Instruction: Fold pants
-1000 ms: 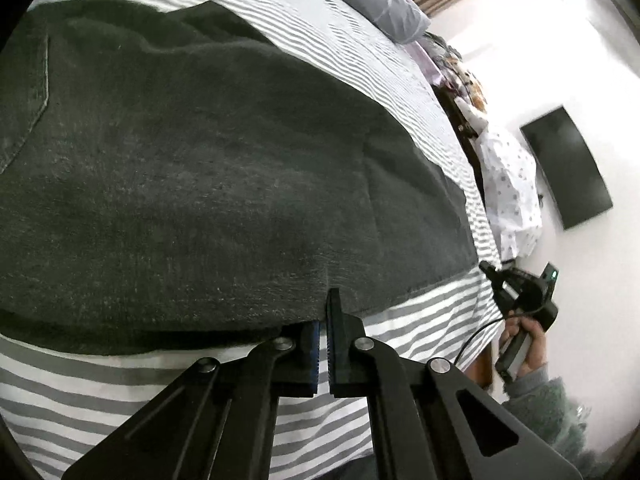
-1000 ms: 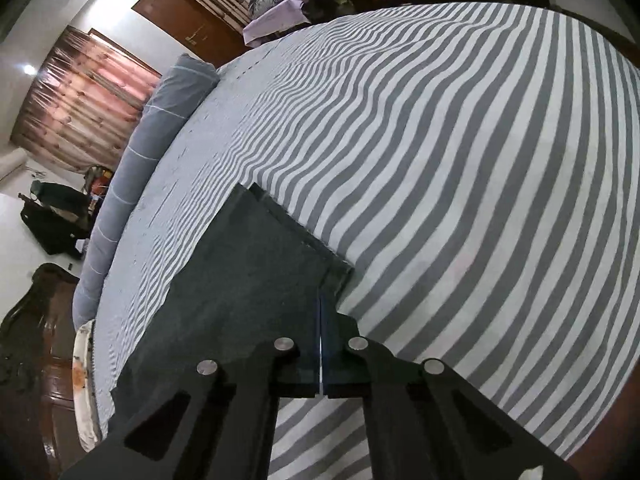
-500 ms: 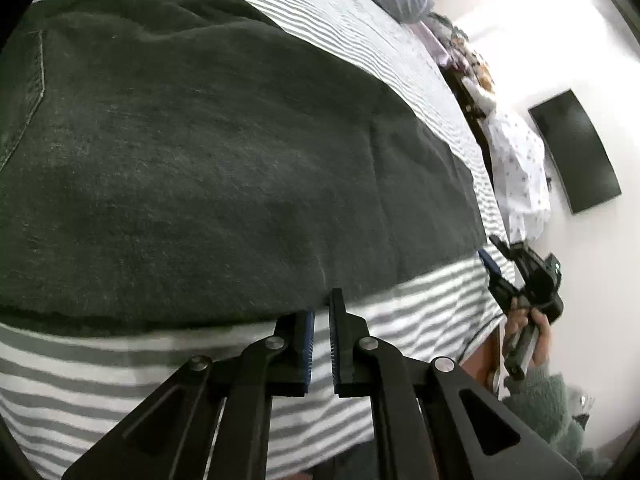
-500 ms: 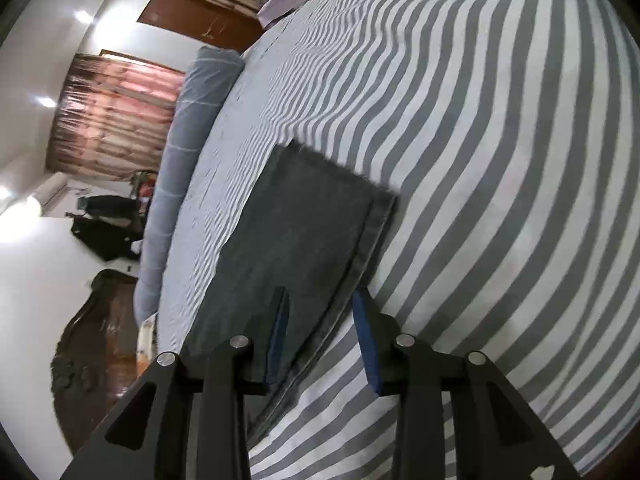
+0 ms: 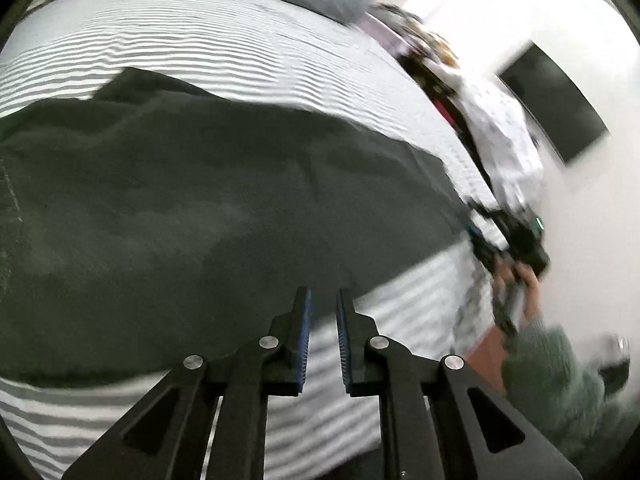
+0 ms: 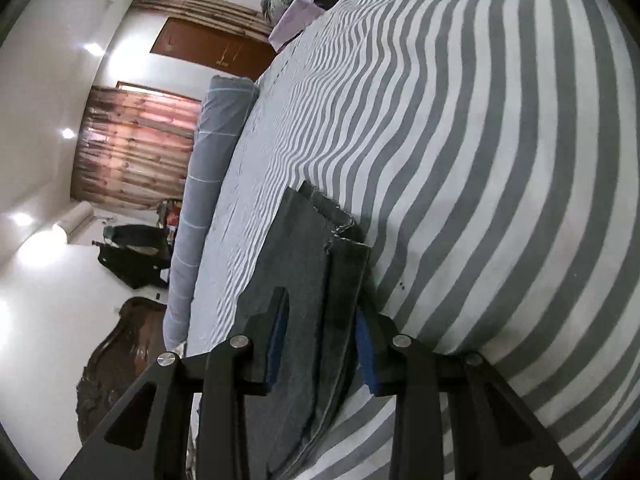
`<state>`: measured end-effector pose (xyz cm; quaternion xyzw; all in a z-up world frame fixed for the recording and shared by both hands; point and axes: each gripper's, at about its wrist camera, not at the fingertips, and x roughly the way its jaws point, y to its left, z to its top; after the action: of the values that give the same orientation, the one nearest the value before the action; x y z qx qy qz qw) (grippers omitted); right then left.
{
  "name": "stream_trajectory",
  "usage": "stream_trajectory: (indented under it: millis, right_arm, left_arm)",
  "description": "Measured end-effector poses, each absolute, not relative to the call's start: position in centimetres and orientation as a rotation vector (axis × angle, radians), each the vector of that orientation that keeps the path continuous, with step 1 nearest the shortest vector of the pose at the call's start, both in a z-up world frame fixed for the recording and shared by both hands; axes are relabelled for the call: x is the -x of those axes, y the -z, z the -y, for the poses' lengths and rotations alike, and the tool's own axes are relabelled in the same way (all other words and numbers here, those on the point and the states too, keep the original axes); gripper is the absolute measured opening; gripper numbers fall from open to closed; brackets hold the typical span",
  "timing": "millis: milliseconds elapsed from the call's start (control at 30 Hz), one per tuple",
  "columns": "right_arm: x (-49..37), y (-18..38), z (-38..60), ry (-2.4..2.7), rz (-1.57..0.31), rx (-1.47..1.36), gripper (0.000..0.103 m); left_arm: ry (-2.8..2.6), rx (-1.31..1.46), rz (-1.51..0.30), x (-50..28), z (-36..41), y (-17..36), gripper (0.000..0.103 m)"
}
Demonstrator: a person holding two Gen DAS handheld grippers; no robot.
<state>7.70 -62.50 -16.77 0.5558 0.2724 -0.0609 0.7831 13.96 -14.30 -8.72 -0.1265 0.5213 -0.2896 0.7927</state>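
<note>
Dark pants (image 5: 208, 216) flat on striped bed (image 6: 480, 160), both grippers parted and holding nothing

Bed's grey-and-white sheet carries the pants along its near edge, leg hems (image 6: 336, 220) at the far end; a long grey bolster (image 6: 208, 184) lies well behind; black wall screen (image 5: 554, 104) beyond the bed; left gripper (image 5: 323, 320) slightly apart at the pants' edge; right gripper (image 6: 322, 340) wide apart above the leg

striped bed (image 6: 480, 120), dark pants (image 5: 200, 208), bolster (image 6: 208, 184)
</note>
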Motion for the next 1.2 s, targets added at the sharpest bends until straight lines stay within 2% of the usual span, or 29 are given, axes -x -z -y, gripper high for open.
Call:
stream_trajectory:
  millis: [200, 367, 467, 600, 767, 867, 1033, 1200]
  right_arm:
    - [-6.9, 17.0, 61.4, 0.067, -0.623, -1.156, 0.026]
    - [-7.9, 17.7, 62.5, 0.1, -0.582, -1.196, 0.012]
    - [-8.1, 18.0, 62.6, 0.111, -0.58, -1.226, 0.007]
    - [-8.1, 17.1, 62.4, 0.108, -0.566, -1.232, 0.006]
    - [-8.9, 14.1, 61.2, 0.04, -0.548, -1.194, 0.006]
    - [-10.1, 11.2, 59.3, -0.028, -0.545, -1.147, 0.006]
    - [-13.0, 6.8, 53.6, -0.152, -0.587, -1.041, 0.006]
    - [-16.4, 5.3, 46.0, -0.296, -0.652, -0.98, 0.006]
  left_arm:
    - [0.529, 0.301, -1.144, -17.3, 13.6, 11.1, 0.015]
    - [0.574, 0.274, -1.17, -17.2, 16.0, 12.1, 0.015]
    - [0.627, 0.266, -1.169, -16.6, 17.5, 12.5, 0.015]
    - [0.665, 0.23, -1.147, -16.3, 18.7, 13.0, 0.015]
    - [0.695, 0.412, -1.201, -17.7, 16.8, 14.4, 0.015]
    - [0.702, 0.429, -1.212, -17.9, 16.4, 14.4, 0.015]
    - [0.662, 0.383, -1.177, -17.3, 14.7, 12.6, 0.015]
    - [0.587, 0.409, -1.146, -17.5, 9.6, 11.8, 0.015]
